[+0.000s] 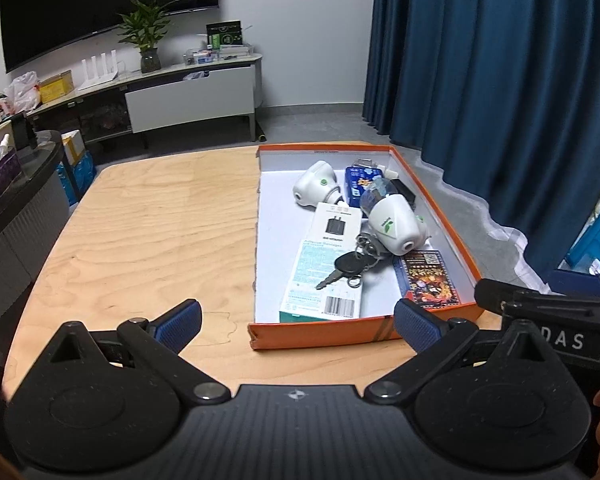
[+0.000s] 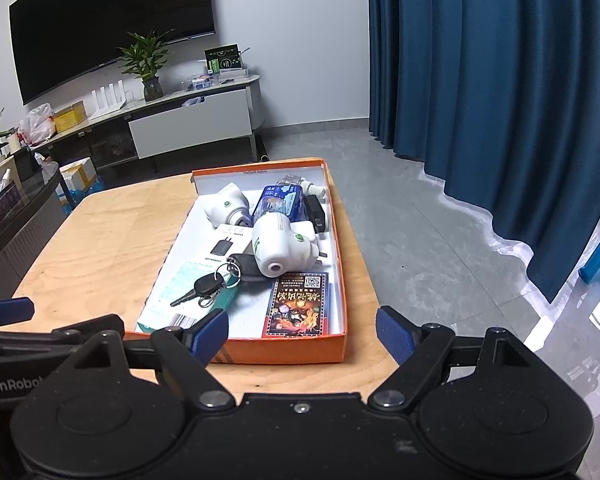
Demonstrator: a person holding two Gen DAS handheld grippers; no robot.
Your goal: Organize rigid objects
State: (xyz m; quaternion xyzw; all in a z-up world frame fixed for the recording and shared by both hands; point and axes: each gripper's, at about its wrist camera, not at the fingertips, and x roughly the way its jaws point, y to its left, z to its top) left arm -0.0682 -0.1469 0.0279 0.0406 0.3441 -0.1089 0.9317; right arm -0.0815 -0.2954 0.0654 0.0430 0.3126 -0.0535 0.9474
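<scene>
- Here, from the left wrist view, the left tongs (image 1: 296,326) stand spread wide with nothing between the blue pads, poised over the bare wooden surface (image 1: 148,220) at the near left corner of the orange box (image 1: 444,216).
- The rigid things all lie inside that box: two white plug-in devices (image 1: 396,224), a white charger carton (image 1: 334,222), an adhesive-bandage carton (image 1: 320,280) with a black car key (image 1: 346,270) resting on it, a blue pack (image 1: 358,182) and a dark pictured card pack (image 1: 430,280) against the near right wall.
- The body of the right tongs (image 1: 548,308) shows at the right edge of this view, just beside the box's near right corner.
- Next, from the right wrist view, the right tongs (image 2: 302,334) are likewise spread and empty; the near wall of the orange box (image 2: 284,346) lies between the pads, which do not touch it.
- The left pad sits in front of the bandage carton's (image 2: 172,292) near end; whether it touches the box I cannot tell.
- A second, bulkier key fob (image 2: 246,266) lies beside the car key (image 2: 204,286), under the nearer white device (image 2: 282,246).
- Nothing is left out on the surface, so gathering looks done.
- The pile is loose and overlapping, though, so tidying within the box may remain, or the job may be finished.
</scene>
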